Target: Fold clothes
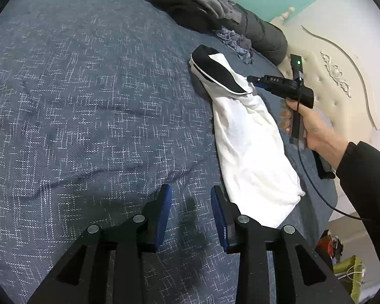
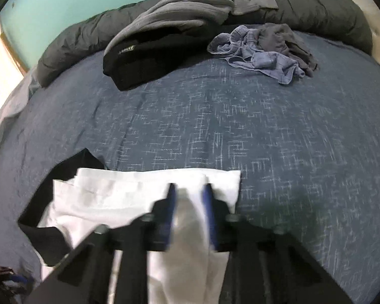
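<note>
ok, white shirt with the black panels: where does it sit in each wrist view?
Left wrist: the white shirt lies right of centre on the blue bedspread, black end farthest from the camera; the right gripper pinches its far part.
Right wrist: shirt at bottom left, a fold between this gripper's fingers.
Shared landmark: the crumpled blue cloth by the dark rolled duvet.

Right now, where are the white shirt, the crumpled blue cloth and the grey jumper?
white shirt [image 1: 250,152]: left wrist view, its white body.
crumpled blue cloth [image 2: 261,58]: right wrist view, its middle folds.
grey jumper [image 2: 169,17]: right wrist view, its draped front.
</note>
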`<state>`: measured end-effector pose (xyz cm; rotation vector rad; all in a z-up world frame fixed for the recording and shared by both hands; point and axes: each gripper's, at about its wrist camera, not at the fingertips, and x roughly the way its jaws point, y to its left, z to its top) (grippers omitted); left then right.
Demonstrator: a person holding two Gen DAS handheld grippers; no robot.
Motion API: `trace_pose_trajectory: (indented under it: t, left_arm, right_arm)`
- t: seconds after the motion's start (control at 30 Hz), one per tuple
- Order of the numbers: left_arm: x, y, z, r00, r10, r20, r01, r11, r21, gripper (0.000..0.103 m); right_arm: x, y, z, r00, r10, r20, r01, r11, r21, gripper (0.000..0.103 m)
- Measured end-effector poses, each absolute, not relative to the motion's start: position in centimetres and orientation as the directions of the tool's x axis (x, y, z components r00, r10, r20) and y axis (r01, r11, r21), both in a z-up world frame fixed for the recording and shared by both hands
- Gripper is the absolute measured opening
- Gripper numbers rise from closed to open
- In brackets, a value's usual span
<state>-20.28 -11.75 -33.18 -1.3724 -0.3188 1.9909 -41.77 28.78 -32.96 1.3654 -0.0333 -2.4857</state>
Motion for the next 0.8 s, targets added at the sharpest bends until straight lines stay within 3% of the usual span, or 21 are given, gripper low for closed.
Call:
trace_pose_trajectory:
  t: [0.03, 0.2, 0.37, 0.47, 0.53, 0.57, 0.6, 0.63, 0.73, 0.8]
  left_arm:
    - [-20.3, -11.8, -33.2, -0.206, 0.657, -0.726, -0.398, -0.733, -0.551, 0.035]
    - [-20.3, -11.8, -33.3, -0.204, 0.655, -0.728, -0.398, -0.734, -0.549, 0.035]
    - [-20.1, -11.5, -33.4, -0.199, 0.654, -0.730, -0.401, -0.734, -0.548, 0.035]
    - [-20.1, -11.4, -33.4, -0.196, 0.654, -0.731, -0.403, -0.733, -0.548, 0.036]
    - [-20.1, -11.4, -33.5, -0.195, 0.654, -0.731, -0.401, -0.734, -0.549, 0.036]
    - [-20.1, -11.4, -33.5, -0.195, 0.654, -0.731, -0.401, -0.733, -0.549, 0.036]
    - [-20.1, -11.4, -33.5, -0.196, 0.654, -0.731, -0.401, -0.733, -0.549, 0.036]
    - [-20.1, -11.4, -33.5, -0.196, 0.653, -0.732, -0.402, -0.734, -0.547, 0.036]
    - [-20.1, -11.5, -33.5, -0.195, 0.653, -0.731, -0.404, -0.733, -0.547, 0.036]
    - [-20.1, -11.5, -33.5, -0.194, 0.654, -0.731, -0.404, -0.732, -0.548, 0.036]
  right_arm:
    - [-41.8, 28.9, -33.0, -0.504, -0.271, -0.820, 0.247, -0.955, 0.164, 0.003]
    - [-41.2, 30.8, -30.9, -0.606, -0.248, -0.756, 0.191, -0.968, 0.164, 0.000]
    - [-41.7, 31.7, -30.9, -0.599, -0.217, -0.771, 0.159, -0.976, 0.151, 0.000]
    - [-42.0, 31.8, -31.8, -0.547, -0.305, -0.779, 0.177, -0.952, 0.249, 0.001]
    - [-42.1, 31.5, -32.1, -0.536, -0.312, -0.785, 0.171, -0.950, 0.261, 0.008]
    - [-42.1, 31.4, -32.2, -0.534, -0.310, -0.787, 0.170, -0.951, 0.259, 0.024]
    - [-42.1, 31.2, -32.3, -0.532, -0.308, -0.789, 0.169, -0.951, 0.257, 0.033]
    - [-42.2, 31.0, -32.3, -0.529, -0.315, -0.788, 0.182, -0.949, 0.257, 0.036]
    - [-42.1, 30.0, -32.6, -0.515, -0.330, -0.791, 0.231, -0.942, 0.243, 0.036]
    - [-41.9, 29.4, -32.7, -0.509, -0.321, -0.799, 0.254, -0.943, 0.217, 0.026]
